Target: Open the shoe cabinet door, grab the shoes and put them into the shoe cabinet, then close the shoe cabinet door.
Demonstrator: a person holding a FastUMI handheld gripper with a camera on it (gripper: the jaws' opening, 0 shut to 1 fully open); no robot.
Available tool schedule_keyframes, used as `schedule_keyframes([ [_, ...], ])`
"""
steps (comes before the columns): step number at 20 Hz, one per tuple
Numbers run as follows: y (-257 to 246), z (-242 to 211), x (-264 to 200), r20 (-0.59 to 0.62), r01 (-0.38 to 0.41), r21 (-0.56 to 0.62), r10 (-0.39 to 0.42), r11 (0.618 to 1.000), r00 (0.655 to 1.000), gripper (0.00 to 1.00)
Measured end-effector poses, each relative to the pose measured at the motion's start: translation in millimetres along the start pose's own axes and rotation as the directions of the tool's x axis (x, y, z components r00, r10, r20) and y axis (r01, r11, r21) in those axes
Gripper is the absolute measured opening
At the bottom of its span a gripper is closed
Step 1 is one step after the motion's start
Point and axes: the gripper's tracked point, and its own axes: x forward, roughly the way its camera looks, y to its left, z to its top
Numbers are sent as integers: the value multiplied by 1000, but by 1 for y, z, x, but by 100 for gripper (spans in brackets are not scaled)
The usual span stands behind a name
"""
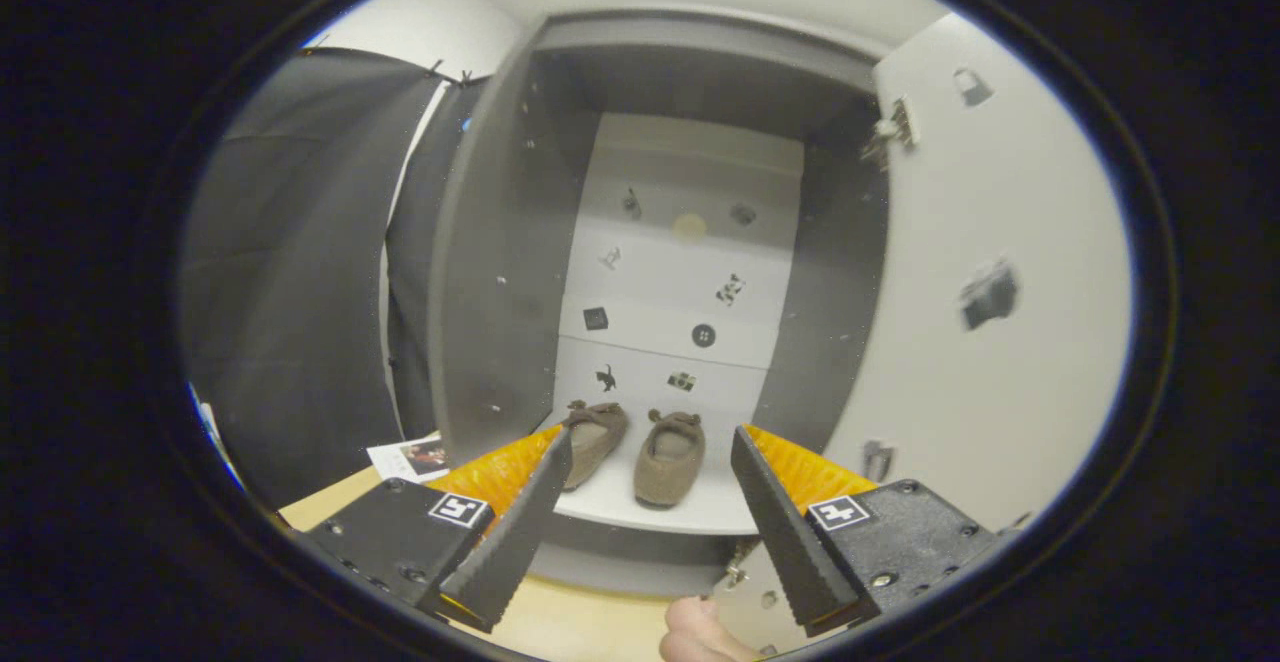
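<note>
Two brown slippers stand side by side on the bottom shelf (pixel 700 512) of the open shoe cabinet, toes toward the back wall. The left slipper (pixel 596 437) sits just past my left fingertip; the right slipper (pixel 670 457) lies beyond the gap between my fingers. My gripper (pixel 650 442) is open, with nothing between its fingers, and hovers in front of the shelf's front edge. The cabinet door (pixel 990 342) is swung wide open on the right, its hinge (pixel 893 132) visible near the top. The cabinet's back wall (pixel 670 282) carries small stickers.
The cabinet's left side panel (pixel 500 272) stands close to my left finger. Black cloth (pixel 290 272) hangs further left. A paper sheet (pixel 415 457) lies on the wooden floor (pixel 560 622) at lower left. A person's hand (pixel 700 632) shows below, between the fingers, near the door's lower edge.
</note>
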Motion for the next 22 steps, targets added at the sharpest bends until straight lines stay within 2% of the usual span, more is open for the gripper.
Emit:
schedule_keyframes([
  [3,-20,22,-78,59,37,-23,-36,999,998,100],
  [7,-51,35,-171,108,69,7,-69,998,992,100],
  [9,-60,34,-206,116,49,-13,-48,999,992,100],
  [13,-100,28,-249,158,96,-46,-88,994,983,100],
  [17,-148,4,-288,186,113,5,-112,994,976,100],
  [22,-250,-21,-316,200,246,57,-252,968,947,100],
])
